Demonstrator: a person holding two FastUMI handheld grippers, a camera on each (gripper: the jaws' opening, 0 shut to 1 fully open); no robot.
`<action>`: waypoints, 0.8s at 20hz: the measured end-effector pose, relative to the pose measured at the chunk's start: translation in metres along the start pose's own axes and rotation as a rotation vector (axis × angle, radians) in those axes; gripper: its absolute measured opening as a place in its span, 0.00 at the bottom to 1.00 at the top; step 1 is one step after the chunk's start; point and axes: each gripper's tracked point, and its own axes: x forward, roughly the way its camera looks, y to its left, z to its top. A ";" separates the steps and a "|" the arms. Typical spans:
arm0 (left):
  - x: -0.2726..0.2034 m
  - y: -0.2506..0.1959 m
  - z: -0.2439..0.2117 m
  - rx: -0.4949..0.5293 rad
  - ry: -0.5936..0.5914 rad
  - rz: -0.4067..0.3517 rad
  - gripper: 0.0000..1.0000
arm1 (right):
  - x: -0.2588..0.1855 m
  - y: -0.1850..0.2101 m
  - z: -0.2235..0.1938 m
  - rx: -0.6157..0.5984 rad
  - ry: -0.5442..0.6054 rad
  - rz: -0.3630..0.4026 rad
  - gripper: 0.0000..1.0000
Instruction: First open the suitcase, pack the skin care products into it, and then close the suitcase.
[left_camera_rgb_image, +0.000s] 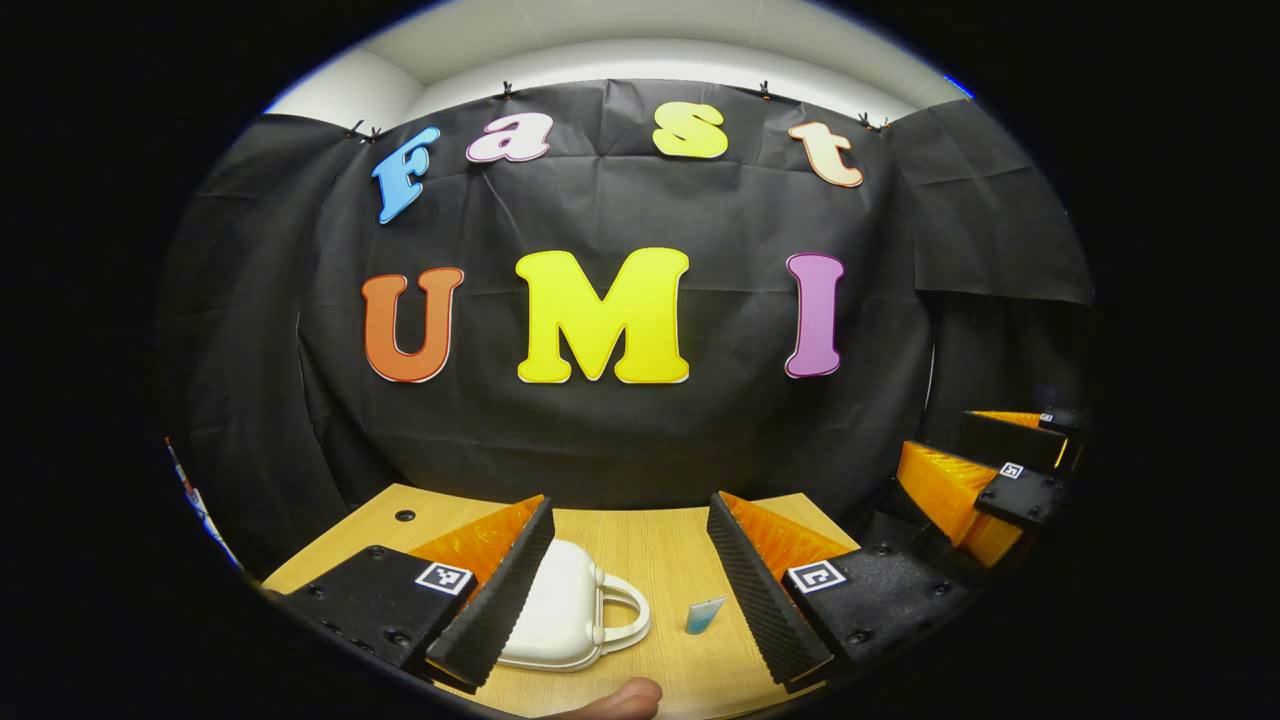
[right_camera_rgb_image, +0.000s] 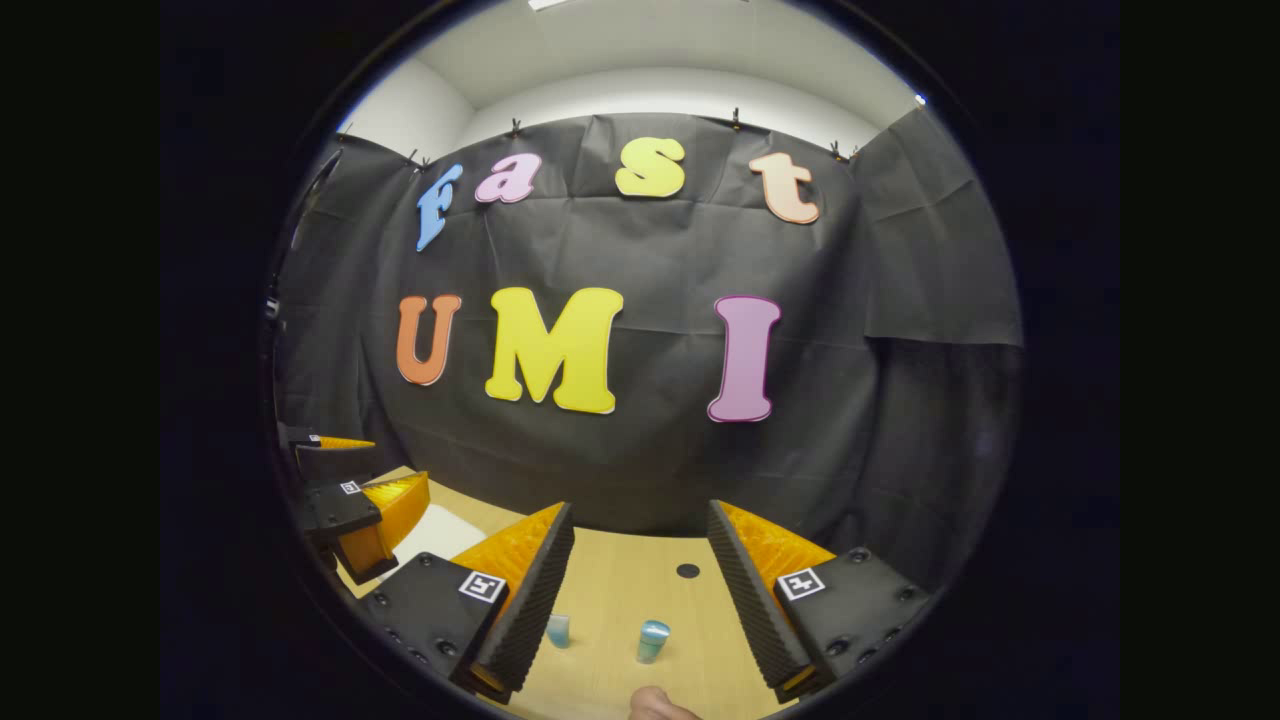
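Observation:
A small white suitcase (left_camera_rgb_image: 565, 605) lies shut on the wooden table (left_camera_rgb_image: 640, 545), its handle pointing right, partly behind my left finger. My left gripper (left_camera_rgb_image: 630, 515) hovers open above it, holding nothing. A small pale-blue tube (left_camera_rgb_image: 705, 615) stands just right of the handle. In the right gripper view the same tube (right_camera_rgb_image: 558, 630) and a blue-capped bottle (right_camera_rgb_image: 652, 640) stand between the open fingers of my right gripper (right_camera_rgb_image: 640, 515). The suitcase (right_camera_rgb_image: 440, 530) shows white at the left, below the left gripper (right_camera_rgb_image: 365, 472).
My right gripper (left_camera_rgb_image: 985, 455) shows at the far right of the left gripper view, raised off the table. The table has round holes (left_camera_rgb_image: 404, 516) (right_camera_rgb_image: 688, 570). A fingertip (left_camera_rgb_image: 620, 700) pokes in at the bottom. The black cloth wall closes the back.

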 end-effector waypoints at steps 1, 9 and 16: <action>0.002 -0.002 -0.007 0.018 0.008 -0.002 0.98 | 0.000 -0.004 -0.004 -0.002 0.007 -0.010 0.80; 0.031 -0.013 -0.116 0.174 0.134 -0.017 0.99 | -0.012 -0.066 -0.049 -0.036 0.077 -0.112 0.80; 0.063 -0.030 -0.204 0.426 0.256 -0.045 0.99 | -0.008 -0.106 -0.084 -0.016 0.141 -0.134 0.79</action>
